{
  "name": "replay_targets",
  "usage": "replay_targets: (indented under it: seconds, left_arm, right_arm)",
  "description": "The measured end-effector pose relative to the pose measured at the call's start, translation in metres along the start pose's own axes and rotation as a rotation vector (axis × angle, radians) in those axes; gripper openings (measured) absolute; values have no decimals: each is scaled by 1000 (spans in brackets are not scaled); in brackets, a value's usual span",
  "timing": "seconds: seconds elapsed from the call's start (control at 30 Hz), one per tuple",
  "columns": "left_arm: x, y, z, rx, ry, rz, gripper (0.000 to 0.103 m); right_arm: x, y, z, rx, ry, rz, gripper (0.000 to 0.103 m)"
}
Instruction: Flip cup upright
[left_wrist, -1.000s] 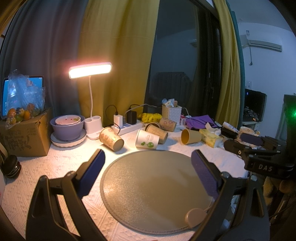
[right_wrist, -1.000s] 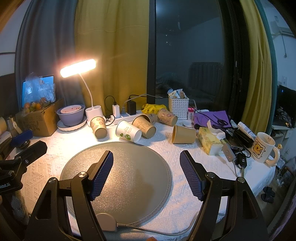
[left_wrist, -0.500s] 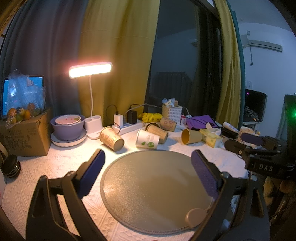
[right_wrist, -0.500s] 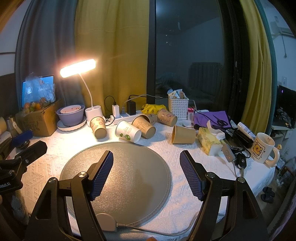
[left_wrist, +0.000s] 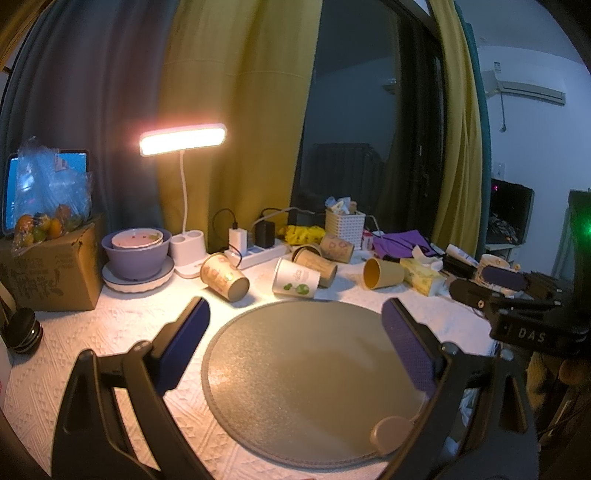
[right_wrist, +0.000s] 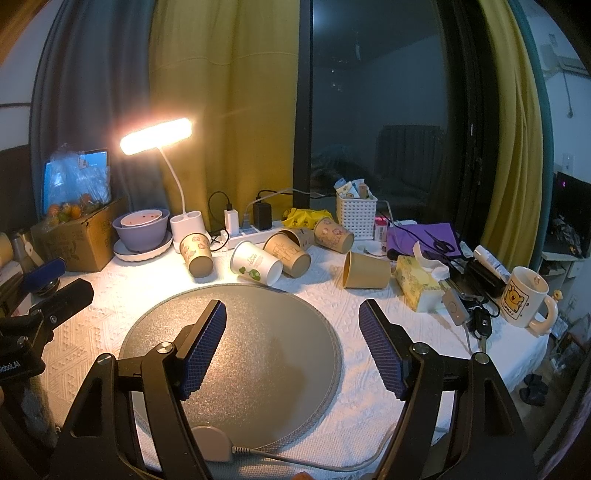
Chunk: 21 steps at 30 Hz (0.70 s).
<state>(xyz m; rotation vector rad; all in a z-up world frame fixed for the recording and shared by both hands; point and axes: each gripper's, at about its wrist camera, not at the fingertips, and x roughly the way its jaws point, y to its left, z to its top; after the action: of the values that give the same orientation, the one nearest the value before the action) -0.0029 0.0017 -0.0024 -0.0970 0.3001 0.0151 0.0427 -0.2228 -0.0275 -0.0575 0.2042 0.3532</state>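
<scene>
Five tipped paper cups are seen mid-frame beyond the round grey mat, both black two-finger grippers spread empty.

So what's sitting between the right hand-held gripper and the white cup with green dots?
In the right wrist view, only the round grey mat lies between the right hand-held gripper and the white cup; that stretch is bare.

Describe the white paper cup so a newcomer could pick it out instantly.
Start at the round grey mat mid-table and look just past its far edge. There a row of paper cups lies tipped over; the white paper cup is second from the left. It alone is white with green leaf prints, while its neighbours are brown.
</scene>
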Motion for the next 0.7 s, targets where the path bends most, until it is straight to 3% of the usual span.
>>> replay_targets:
  seconds: [0.37,0.7]
  left_arm:
    - [8,10,-2,5,16,-1,95]
    - [68,-7,9,35,128,-18,95]
  right_arm:
    - [4,-1,-2,0,13,-2,77]
    - [55,-41,7,25,84,14,77]
